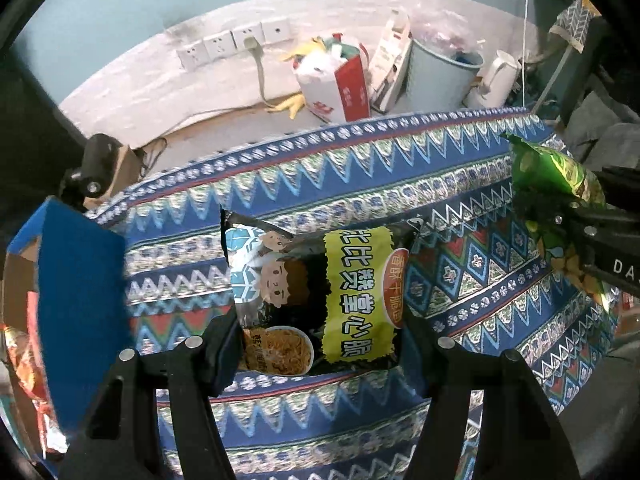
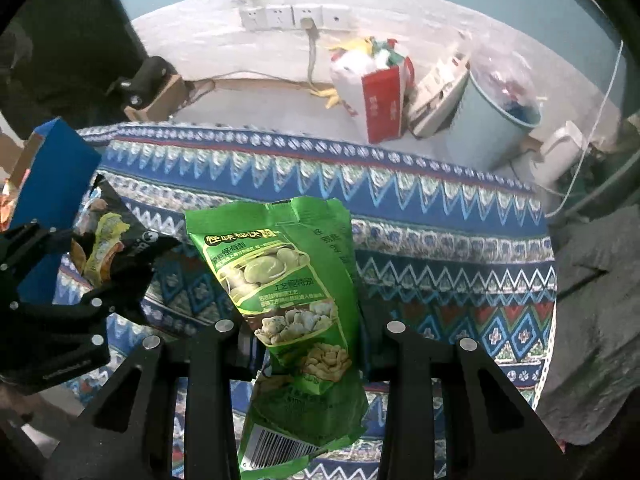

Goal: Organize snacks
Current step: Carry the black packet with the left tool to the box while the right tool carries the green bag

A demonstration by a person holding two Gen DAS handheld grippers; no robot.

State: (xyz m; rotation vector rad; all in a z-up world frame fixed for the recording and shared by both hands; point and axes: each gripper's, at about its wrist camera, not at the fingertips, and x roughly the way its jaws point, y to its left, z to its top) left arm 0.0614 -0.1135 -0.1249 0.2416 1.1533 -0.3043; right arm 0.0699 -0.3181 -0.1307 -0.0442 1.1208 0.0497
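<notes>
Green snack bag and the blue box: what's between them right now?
In the right wrist view, the left gripper, holding the black noodle snack pack, sits between the green snack bag and the blue box.

1. Both views are dim, with a cool bluish cast; the light is soft and even, its source out of view.
2. Fisheye bending curves the cloth (image 1: 360, 168) edge and wall (image 1: 120, 20), and black corners ring each picture.
3. Glare shines on the green bag (image 2: 288, 280) and black packet (image 1: 316, 292).
4. Far clutter looks soft and slightly smeared; the blue box (image 1: 80, 280) at left is blurred.
5. Shadows are faint.
</notes>
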